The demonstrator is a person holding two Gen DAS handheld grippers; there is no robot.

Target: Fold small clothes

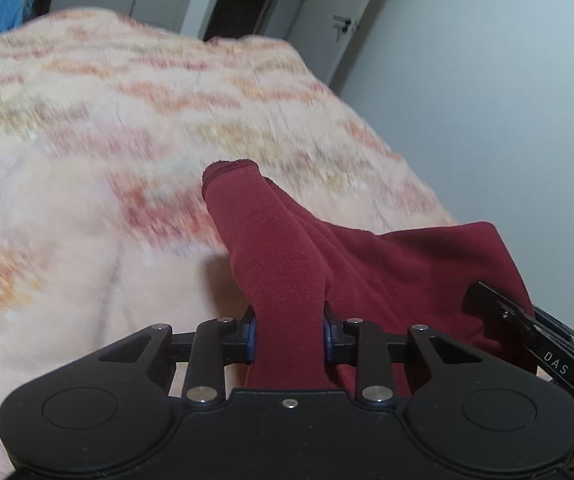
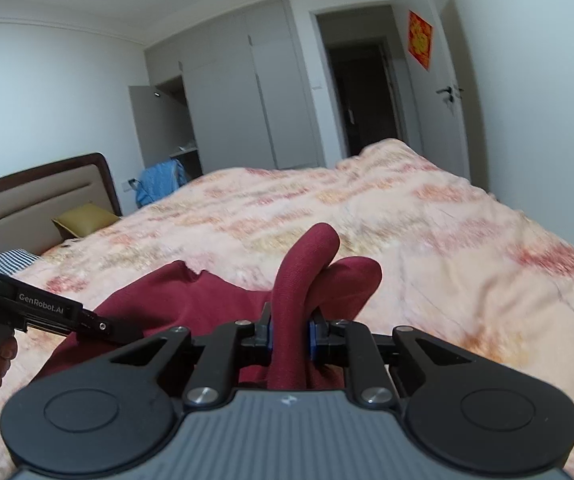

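A dark red knit garment (image 1: pixel 407 264) hangs between both grippers above the bed. My left gripper (image 1: pixel 289 334) is shut on a bunched fold of it; a cuffed end (image 1: pixel 229 172) sticks up past the jaws. My right gripper (image 2: pixel 290 334) is shut on another fold (image 2: pixel 299 280) that loops up and over. The rest of the garment (image 2: pixel 175 296) spreads left toward the left gripper (image 2: pixel 103 326), which shows at the left edge of the right wrist view. The right gripper's body (image 1: pixel 527 328) shows at the right edge of the left wrist view.
A bed with a peach and orange patterned blanket (image 2: pixel 407 216) fills the scene. A headboard (image 2: pixel 47 192), a yellow pillow (image 2: pixel 83 218) and a blue cloth (image 2: pixel 159 184) are at the far left. Wardrobes (image 2: pixel 247 92) and a doorway (image 2: pixel 363 92) stand behind; a wall (image 1: pixel 487 100) runs along the right.
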